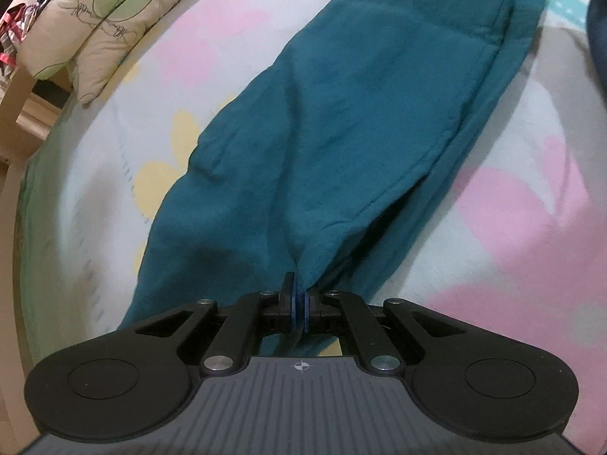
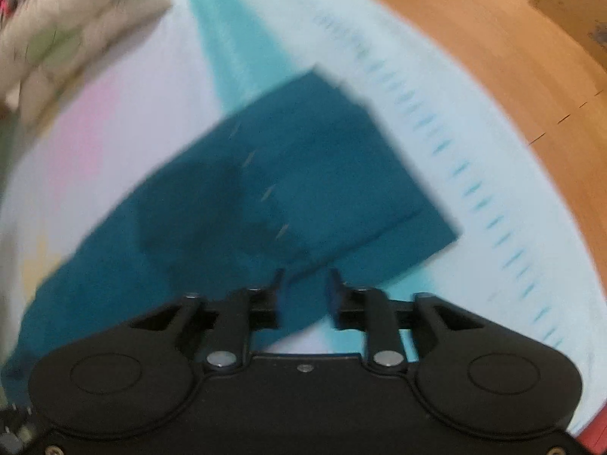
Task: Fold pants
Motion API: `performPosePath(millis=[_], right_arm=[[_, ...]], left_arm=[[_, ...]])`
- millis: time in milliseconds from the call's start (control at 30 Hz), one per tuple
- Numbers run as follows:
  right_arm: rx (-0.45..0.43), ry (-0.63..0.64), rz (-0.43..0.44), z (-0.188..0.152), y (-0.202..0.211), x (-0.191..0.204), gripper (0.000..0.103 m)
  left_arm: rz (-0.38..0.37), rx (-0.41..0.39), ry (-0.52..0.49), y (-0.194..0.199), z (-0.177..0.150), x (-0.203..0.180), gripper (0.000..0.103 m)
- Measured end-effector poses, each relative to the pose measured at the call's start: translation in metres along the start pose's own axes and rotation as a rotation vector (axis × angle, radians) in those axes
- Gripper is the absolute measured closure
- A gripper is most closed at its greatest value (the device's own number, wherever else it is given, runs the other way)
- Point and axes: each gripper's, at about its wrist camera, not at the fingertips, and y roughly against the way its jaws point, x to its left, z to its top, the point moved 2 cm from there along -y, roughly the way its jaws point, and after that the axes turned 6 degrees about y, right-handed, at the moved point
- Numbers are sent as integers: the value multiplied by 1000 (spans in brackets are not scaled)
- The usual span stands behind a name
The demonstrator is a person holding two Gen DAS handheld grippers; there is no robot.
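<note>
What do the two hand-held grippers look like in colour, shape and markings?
The left gripper is black, with two rounded lobes, angled link arms, silver pivot bolts, blue finger pads and a grey ribbed plate bearing a small crosshair mark. The right gripper has the same black lobes, silver bolts and blue pads. No cables or sleeves show.

The left hand-held gripper (image 1: pixel 299 303) is matte black, with two rounded lobes bearing shallow round recesses, silver pivot screws on angled link arms, blue pads on its fingertips (image 1: pixel 291 299), and a ribbed grey plate marked with a small crosshair. The right hand-held gripper (image 2: pixel 305 295) matches: black lobes, silver screws, blue-lined fingers (image 2: pixel 334 295).
</note>
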Motion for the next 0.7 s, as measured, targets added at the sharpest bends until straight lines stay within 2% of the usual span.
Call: performPosePath(millis=[67, 167, 267, 367, 500, 567, 700], right_arm=[[-50, -30, -8, 13, 4, -21, 55], [-69, -91, -4, 25, -6, -44, 55], [-37, -188, 23, 31, -29, -64, 55], [-17, -215, 30, 19, -43, -67, 55], [18, -195, -33, 14, -56, -66, 55], [31, -204, -53, 11, -59, -65, 55], [50, -249, -2, 7, -67, -68, 53]], left_arm=[[-8, 3, 32, -1, 2, 4, 99], [-27, -6, 93, -2, 5, 10, 99], [-20, -7, 105, -1, 1, 4, 99], [-56, -12, 127, 0, -5, 1, 98], [-86, -49, 124, 2, -8, -1, 96], [-125, -74, 131, 6, -10, -1, 95], [-225, -75, 173, 5, -14, -2, 90]])
